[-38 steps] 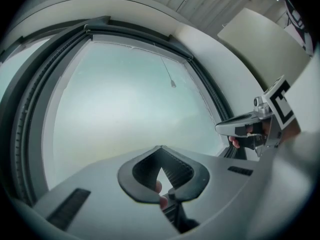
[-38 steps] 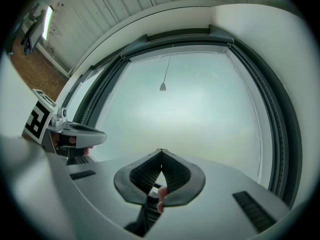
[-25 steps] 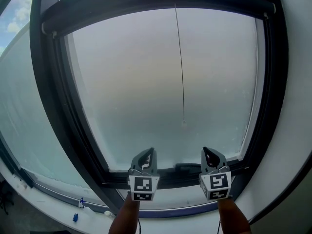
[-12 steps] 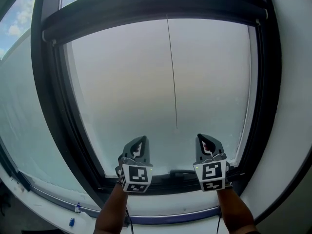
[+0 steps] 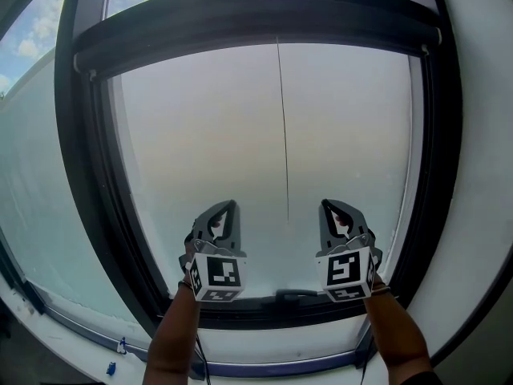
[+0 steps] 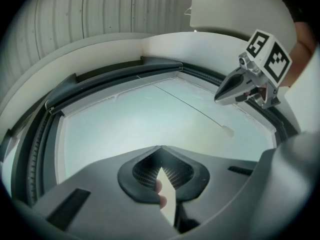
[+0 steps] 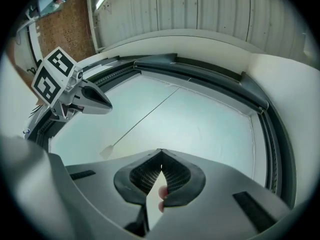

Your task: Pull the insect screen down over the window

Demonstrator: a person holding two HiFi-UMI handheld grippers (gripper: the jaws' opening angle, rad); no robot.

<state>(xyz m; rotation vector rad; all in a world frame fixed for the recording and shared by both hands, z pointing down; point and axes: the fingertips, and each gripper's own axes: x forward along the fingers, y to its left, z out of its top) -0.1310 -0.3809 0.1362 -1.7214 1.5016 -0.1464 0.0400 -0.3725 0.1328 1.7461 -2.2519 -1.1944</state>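
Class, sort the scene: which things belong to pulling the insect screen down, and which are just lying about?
Job: dark roller housing, pull cord, window frame, left gripper, right gripper, both shut and empty.
Lying about: small blue bits at lower left.

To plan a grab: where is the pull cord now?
Head view: the pull cord hangs mid-window, ending between the left gripper and right gripper.
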